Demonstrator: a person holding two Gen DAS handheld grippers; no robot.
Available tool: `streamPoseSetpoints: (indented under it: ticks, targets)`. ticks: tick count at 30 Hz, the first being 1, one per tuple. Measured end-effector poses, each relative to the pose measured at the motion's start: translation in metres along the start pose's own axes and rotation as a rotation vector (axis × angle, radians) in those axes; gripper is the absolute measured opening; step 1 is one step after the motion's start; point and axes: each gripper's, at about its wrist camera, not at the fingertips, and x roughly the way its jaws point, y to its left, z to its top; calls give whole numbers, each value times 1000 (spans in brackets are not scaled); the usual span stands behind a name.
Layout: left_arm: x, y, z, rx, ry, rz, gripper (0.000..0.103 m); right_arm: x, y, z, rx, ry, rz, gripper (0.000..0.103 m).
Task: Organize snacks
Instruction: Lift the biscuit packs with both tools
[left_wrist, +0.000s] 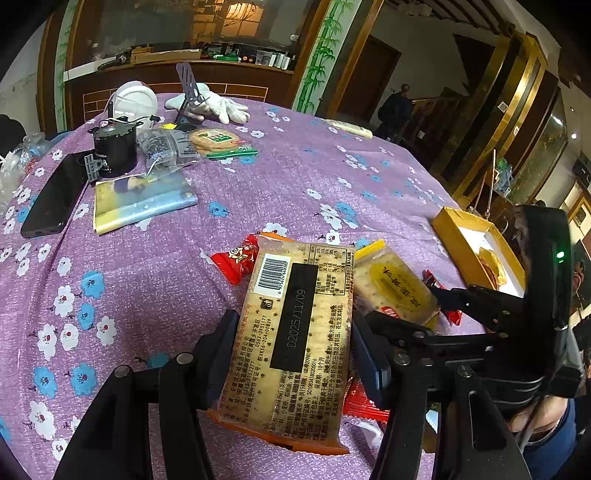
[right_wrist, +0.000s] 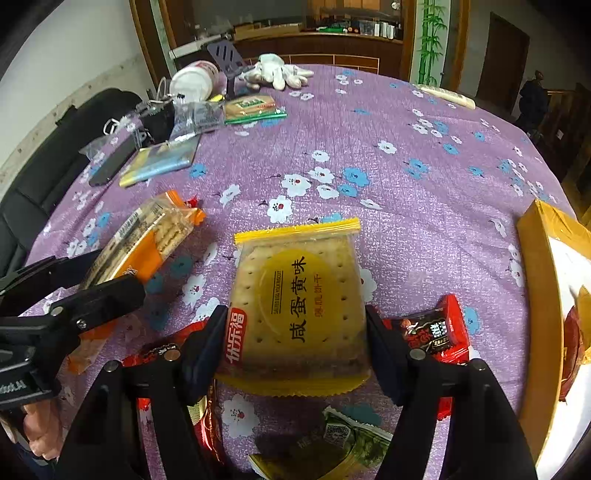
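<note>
The left gripper (left_wrist: 295, 350) is clamped on an orange cracker packet (left_wrist: 299, 332), lifted off the purple cloth (left_wrist: 258, 184). The right gripper (right_wrist: 295, 343) straddles a yellow biscuit packet (right_wrist: 299, 306) on the cloth, seemingly pressing its sides; the gold box (right_wrist: 535, 295) sits nearby.

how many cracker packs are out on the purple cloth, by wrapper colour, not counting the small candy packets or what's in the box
orange cracker pack: 1
yellow cracker pack: 1
green-edged rice cracker pack: 1
total: 3
</note>
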Motion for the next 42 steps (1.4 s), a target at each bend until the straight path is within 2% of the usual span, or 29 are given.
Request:
streamPoseSetpoints:
  ticks: [3,14,42]
  targets:
    - [3,0,0,4,5,10,62,-5,-8,-1,26,-14,39,68]
    - [10,0,0,11,14,46,62,-28,-24,1,97,-92,82,68]
    - [6,-1,0,11,3,31,62,-34,-38,1,148,-116,82,68]
